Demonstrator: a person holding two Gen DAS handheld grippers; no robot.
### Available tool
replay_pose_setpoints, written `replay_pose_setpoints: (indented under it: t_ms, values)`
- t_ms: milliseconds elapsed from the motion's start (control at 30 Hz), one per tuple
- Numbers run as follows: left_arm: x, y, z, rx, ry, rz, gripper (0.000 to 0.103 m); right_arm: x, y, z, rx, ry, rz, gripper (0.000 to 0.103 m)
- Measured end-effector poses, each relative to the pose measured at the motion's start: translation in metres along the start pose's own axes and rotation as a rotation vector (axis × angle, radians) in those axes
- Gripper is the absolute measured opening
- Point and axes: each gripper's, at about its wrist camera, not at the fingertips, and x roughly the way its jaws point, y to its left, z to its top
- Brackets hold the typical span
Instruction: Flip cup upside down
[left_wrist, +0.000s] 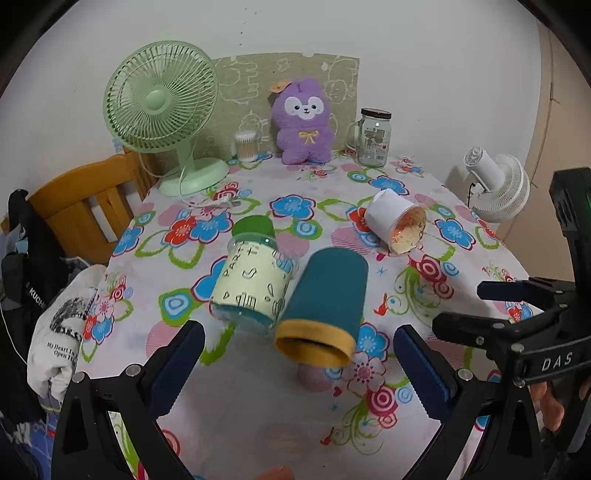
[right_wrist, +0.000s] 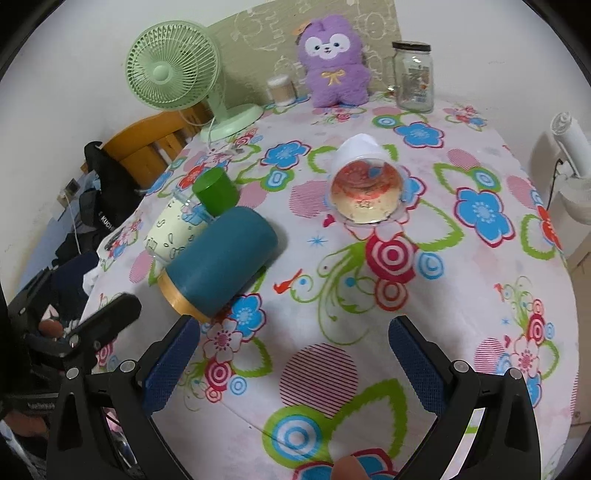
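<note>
Three cups lie on their sides on the floral tablecloth. A teal cup with a yellow rim (left_wrist: 327, 308) (right_wrist: 221, 266) lies mouth toward me. A clear cup with a cream printed sleeve and green base (left_wrist: 253, 277) (right_wrist: 192, 218) lies touching its left side. A clear cup with a white sleeve (left_wrist: 397, 221) (right_wrist: 364, 188) lies apart to the right, mouth toward me. My left gripper (left_wrist: 299, 350) is open, just in front of the teal cup. My right gripper (right_wrist: 293, 354) is open and empty, well short of the white-sleeved cup; it also shows in the left wrist view (left_wrist: 517, 306).
At the table's back stand a green desk fan (left_wrist: 162, 110), a cotton-swab pot (left_wrist: 246, 146), a purple plush toy (left_wrist: 304, 120) and a glass jar (left_wrist: 373, 136). A wooden chair (left_wrist: 85, 206) with clothes is at the left. A white fan (left_wrist: 498, 181) is at the right.
</note>
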Motion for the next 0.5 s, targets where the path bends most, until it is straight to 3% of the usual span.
replay_pose_setpoints:
  t_ms: [500]
  values:
    - [0.010, -0.023, 0.019, 0.062, -0.003, 0.011, 0.103, -0.025, -0.018, -0.013, 0.005, -0.042, -0.042, 0.103]
